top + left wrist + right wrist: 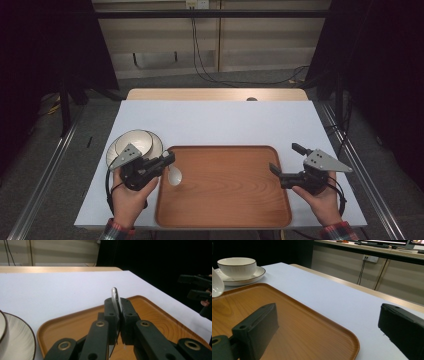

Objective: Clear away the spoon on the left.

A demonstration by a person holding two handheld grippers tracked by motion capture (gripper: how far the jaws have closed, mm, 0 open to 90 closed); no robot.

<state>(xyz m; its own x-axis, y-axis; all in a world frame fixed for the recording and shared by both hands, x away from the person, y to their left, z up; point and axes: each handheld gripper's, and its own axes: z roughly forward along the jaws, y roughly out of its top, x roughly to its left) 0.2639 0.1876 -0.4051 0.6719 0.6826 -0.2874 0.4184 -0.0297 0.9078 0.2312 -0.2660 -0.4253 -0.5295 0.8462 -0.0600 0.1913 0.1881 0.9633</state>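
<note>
A white ceramic spoon [174, 176] hangs over the left end of the wooden tray [225, 200], its bowl low and just above the wood. My left gripper [169, 160] is shut on the spoon's handle. In the left gripper view the thin white handle [114, 293] stands on edge, pinched between the two black jaws of that gripper [119, 303]. My right gripper [286, 158] stands open at the tray's right edge with nothing between its jaws. In the right gripper view the open gripper [327, 312] looks across the tray [287, 322] to the spoon's bowl [216, 285] at far left.
A white bowl [134, 141] sits on a matching plate [156, 145] on the white table top, just behind my left hand; the bowl [237, 267] also shows at the far left of the right gripper view. The table's wooden far edge [215, 94] runs beyond.
</note>
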